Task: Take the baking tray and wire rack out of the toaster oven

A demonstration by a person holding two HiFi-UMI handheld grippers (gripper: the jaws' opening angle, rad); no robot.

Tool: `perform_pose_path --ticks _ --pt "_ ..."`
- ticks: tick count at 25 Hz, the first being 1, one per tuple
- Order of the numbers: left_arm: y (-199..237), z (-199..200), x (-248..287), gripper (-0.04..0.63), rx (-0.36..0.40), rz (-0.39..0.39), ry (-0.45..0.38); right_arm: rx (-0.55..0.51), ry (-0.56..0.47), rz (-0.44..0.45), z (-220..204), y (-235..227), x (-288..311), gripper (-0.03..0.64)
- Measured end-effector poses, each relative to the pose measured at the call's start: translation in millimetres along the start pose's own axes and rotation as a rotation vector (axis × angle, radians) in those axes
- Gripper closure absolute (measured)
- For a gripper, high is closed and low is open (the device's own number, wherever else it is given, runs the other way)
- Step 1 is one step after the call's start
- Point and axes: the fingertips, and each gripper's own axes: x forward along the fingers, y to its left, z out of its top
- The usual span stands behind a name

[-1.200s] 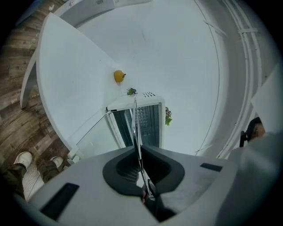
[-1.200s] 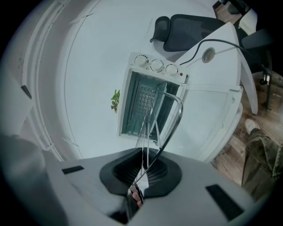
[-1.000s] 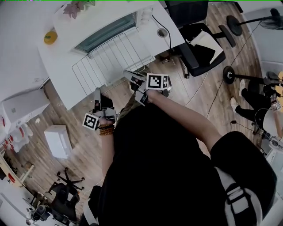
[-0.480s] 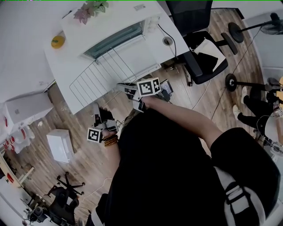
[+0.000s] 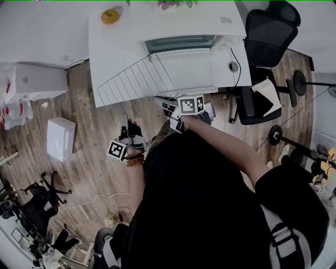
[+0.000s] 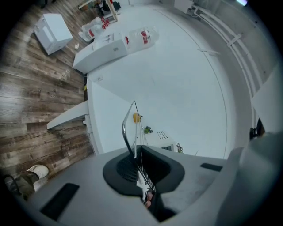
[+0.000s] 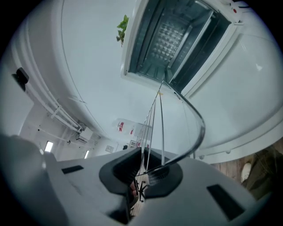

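Two grippers, left (image 6: 138, 152) and right (image 7: 149, 170), each clamped shut on silver wire rack (image 5: 131, 84); best held level, drawn evenly clear of white toaster oven (image 5: 178, 23).

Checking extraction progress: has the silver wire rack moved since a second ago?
Yes: the silver wire rack slid left relative to the white toaster oven.

One wire rack (image 5: 131, 84), one toaster oven (image 5: 178, 21), two tools (image 5: 125, 123) (image 5: 164, 102), one white table (image 5: 115, 47), one yellow object (image 5: 110, 16)
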Motion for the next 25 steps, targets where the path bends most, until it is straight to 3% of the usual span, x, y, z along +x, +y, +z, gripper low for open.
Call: perform_pose_path --ticks 14,19,25 --pt "55 34 -52 0.572 -0.128 0.182 -0.203 -0.072 0.300 -0.018 -34 -4 70 0.580" --pt "67 43 -44 0.572 -0.106 0.222 -0.203 -0.099 0.360 -0.031 -26 -9 87 0.580" --pt "77 51 -24 0.572 -0.165 0.225 -0.194 -0.130 0.426 -0.060 -9 -16 108 0.578"
